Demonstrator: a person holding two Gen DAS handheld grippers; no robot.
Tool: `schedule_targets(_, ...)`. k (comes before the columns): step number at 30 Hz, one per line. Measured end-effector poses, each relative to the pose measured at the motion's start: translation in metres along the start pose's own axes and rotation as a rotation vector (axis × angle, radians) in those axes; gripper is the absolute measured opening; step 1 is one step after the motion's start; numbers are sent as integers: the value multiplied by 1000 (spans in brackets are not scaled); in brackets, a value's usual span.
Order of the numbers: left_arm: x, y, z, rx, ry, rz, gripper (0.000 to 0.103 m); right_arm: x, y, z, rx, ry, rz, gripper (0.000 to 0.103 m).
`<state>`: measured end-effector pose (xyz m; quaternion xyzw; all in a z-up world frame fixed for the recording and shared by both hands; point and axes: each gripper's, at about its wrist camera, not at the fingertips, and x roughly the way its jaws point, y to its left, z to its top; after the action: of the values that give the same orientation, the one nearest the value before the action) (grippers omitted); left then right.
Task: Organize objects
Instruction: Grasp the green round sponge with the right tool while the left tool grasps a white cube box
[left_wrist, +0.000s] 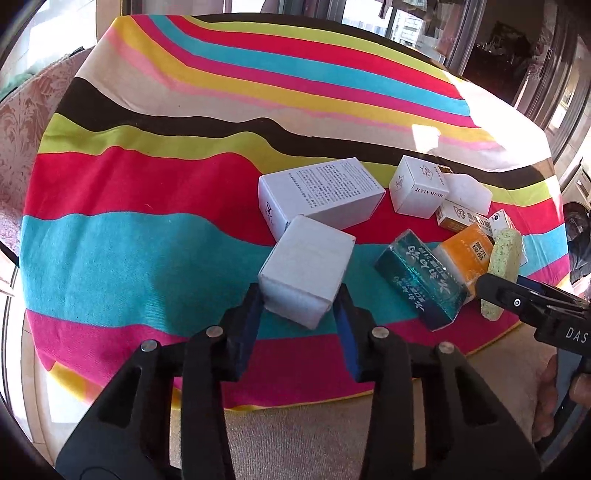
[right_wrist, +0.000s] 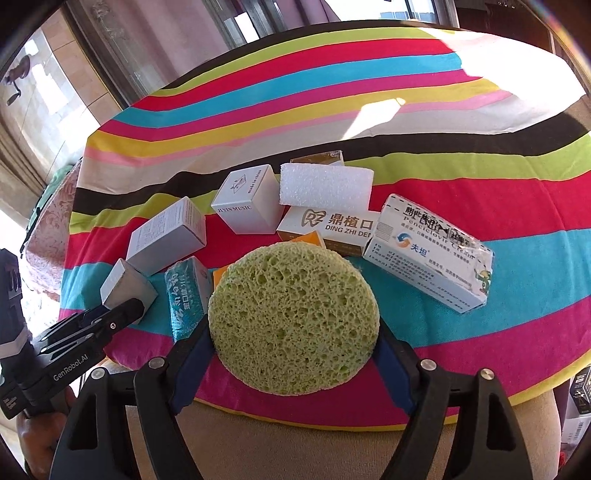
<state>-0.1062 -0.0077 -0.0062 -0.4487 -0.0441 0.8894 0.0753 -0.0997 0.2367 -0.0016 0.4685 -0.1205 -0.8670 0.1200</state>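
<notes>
Near the surface's front edge, the left gripper (left_wrist: 299, 295) pinches only the white box's (left_wrist: 306, 269) near corner, so it may twist loose. The right gripper (right_wrist: 295, 343) squeezes the sponge (right_wrist: 293, 317), which may spring free.

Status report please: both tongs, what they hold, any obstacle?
Left tongs shut on small white cardboard box. Right tongs shut on round green sponge. Teal box close beside both.

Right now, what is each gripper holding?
Left gripper: closed on a small white box.
Right gripper: closed on the green sponge.
</notes>
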Motion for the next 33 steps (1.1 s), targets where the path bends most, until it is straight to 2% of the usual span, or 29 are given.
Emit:
schedule_targets(7,-27,-11,-11,-2,-36,20,43,-19,-4,-10,14,-29,29,81)
schedule_targets(13,-53,-27,-34,-23,-33,30,43,-35,-5,-22,5,-15,47,81)
schedule_targets(21,-70,-77,-59,60,-7,52,43,-58,-25,-40,52,-8,118,81)
schedule_targets(29,-74,-120,-68,92,22,78,41,-85,-53,-56,96,-3,202,81)
schedule_targets(33,-73,-149,-73,130,31,61,40,-99,-70,-61,136,-18,229,81)
